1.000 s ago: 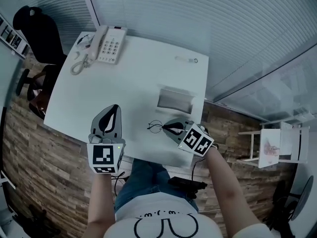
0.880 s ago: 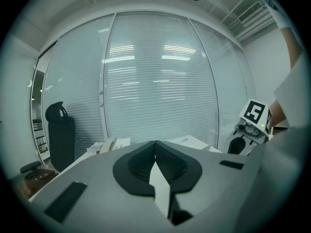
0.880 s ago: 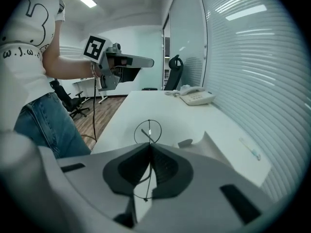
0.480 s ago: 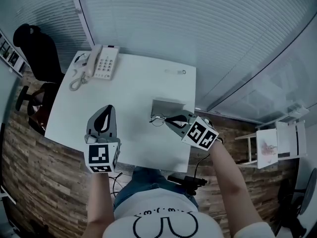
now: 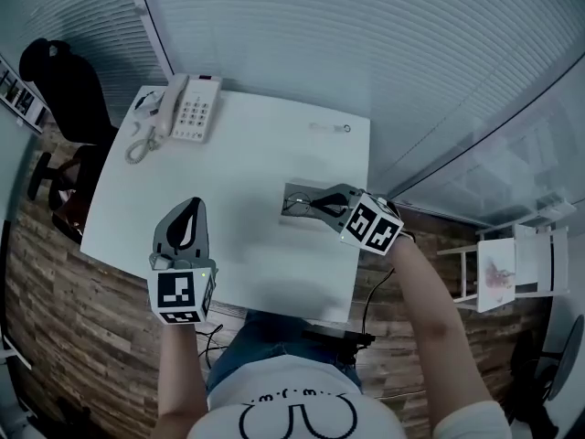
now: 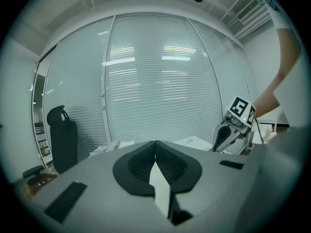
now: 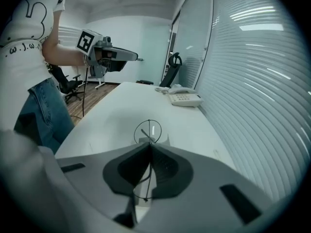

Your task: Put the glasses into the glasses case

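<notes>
- The right gripper (image 7: pixel 149 143) has its jaws pressed together on the thin wire frame of the glasses (image 7: pixel 148 129).
- One round lens sticks out just past the jaw tips. A second wire ring hangs lower, in the hollow between the two dark pads.
- From the head view, this gripper's tips and the glasses sit right over the open grey glasses case (image 5: pixel 302 191). Whether the frame touches the case cannot be told.
- The case lies on the right half of the white table (image 5: pixel 247 163), not far from its right edge.
- The left gripper (image 6: pixel 155 143) has its jaws closed tip to tip, with nothing between them; only pale table shows through the gap lower down.
- It is held over the near left part of the table, well apart from the case. The right gripper view shows it raised clear of the tabletop.
- A corded desk telephone (image 5: pixel 192 108) sits at the far left corner of the table, with its coiled cord trailing beside it.
- A small thin object (image 5: pixel 334 128) lies near the far right corner; it is too small to name.
- A black office chair (image 5: pixel 66 85) stands off the table's far left, on a wood-plank floor (image 5: pixel 55 300).
- Glass walls with horizontal blinds (image 5: pixel 366 53) run behind the table.
- The person wears a white printed T-shirt (image 5: pixel 292 405) and blue jeans.
</notes>
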